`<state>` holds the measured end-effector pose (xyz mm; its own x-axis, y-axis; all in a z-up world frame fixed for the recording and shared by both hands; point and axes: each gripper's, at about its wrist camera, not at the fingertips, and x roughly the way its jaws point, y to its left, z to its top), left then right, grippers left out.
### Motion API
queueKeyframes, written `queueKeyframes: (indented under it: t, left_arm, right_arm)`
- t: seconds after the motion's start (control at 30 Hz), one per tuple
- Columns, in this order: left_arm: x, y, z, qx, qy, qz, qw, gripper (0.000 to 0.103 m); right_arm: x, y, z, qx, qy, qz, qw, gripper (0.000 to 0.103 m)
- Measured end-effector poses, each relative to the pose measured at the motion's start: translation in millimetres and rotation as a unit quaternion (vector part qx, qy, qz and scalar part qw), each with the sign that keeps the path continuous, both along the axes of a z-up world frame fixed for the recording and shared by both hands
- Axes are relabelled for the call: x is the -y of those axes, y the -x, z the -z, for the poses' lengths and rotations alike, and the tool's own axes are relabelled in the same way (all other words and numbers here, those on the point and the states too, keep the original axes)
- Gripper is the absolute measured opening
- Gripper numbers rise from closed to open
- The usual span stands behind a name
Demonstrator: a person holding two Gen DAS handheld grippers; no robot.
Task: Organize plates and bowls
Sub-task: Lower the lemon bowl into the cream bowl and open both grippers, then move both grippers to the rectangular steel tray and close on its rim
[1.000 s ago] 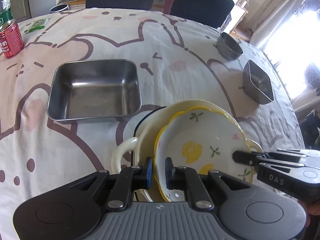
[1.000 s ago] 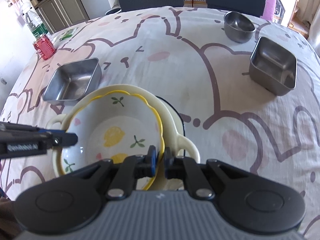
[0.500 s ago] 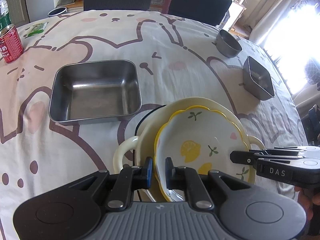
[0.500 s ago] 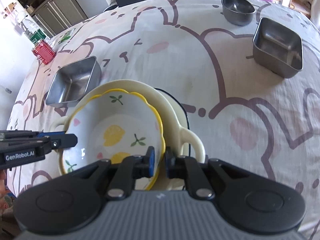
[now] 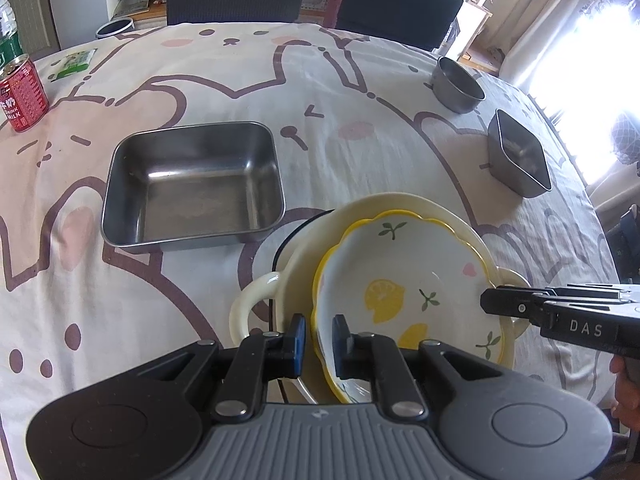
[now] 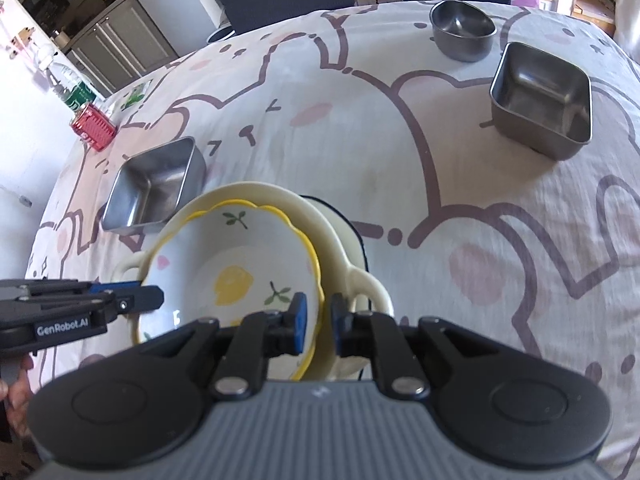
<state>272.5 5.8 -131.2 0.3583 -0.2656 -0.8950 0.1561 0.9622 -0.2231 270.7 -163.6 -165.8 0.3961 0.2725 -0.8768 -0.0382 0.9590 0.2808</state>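
Counter [image 5: 224, 80] under a cartoon-print cloth fills both views. Large square steel tray [image 5: 192, 182] sits left of centre in the left wrist view; small square steel tin [image 6: 542, 98] and round steel bowl [image 6: 462, 34] sit upper right in the right wrist view.

Stack at lower centre: cream two-handled dish [image 5: 400, 206], with the scalloped yellow-rimmed lemon-print bowl [image 5: 404, 280] nested in it.

Bowl lies directly ahead of both tools, held from opposite sides. Left gripper [image 5: 319, 338] jaws narrow, straddling its near rim. Right gripper [image 6: 319, 322] jaws narrow, pinching the opposite rim.

Judgement: neither hand is nearer; a level two-handed carry decides the coming move.
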Motion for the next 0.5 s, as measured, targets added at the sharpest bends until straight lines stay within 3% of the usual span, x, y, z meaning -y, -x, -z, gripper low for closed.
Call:
queueKeyframes:
  t: [0.1, 0.17, 0.23, 0.33, 0.5]
  left_arm:
    - [-1.1, 0.6, -2.6, 0.005, 0.004, -0.001, 1.0000, 0.024]
    - [-2.4, 1.7, -6.7, 0.012, 0.012, -0.001, 0.9998, 0.036]
    - [-2.3, 3.8, -12.9, 0.026, 0.019, 0.000, 0.9995, 0.043]
    - [-1.7, 7.4, -23.9, 0.050, 0.026, 0.003, 0.9984, 0.052]
    - [-7.2, 10.5, -40.0, 0.095, 0.023, -0.012, 0.9952, 0.079]
  right_arm:
    - [-1.7, 0.4, -1.2, 0.004, 0.005, -0.003, 1.000, 0.017]
    - [-3.2, 2.2, -5.0, 0.015, 0.011, -0.008, 1.000, 0.021]
    - [-4.9, 5.1, -10.1, 0.029, 0.018, -0.011, 0.999, 0.031]
    - [-5.1, 8.5, -19.8, 0.056, 0.027, -0.008, 0.998, 0.037]
    - [0.3, 8.3, -34.5, 0.097, 0.017, 0.011, 0.995, 0.054]
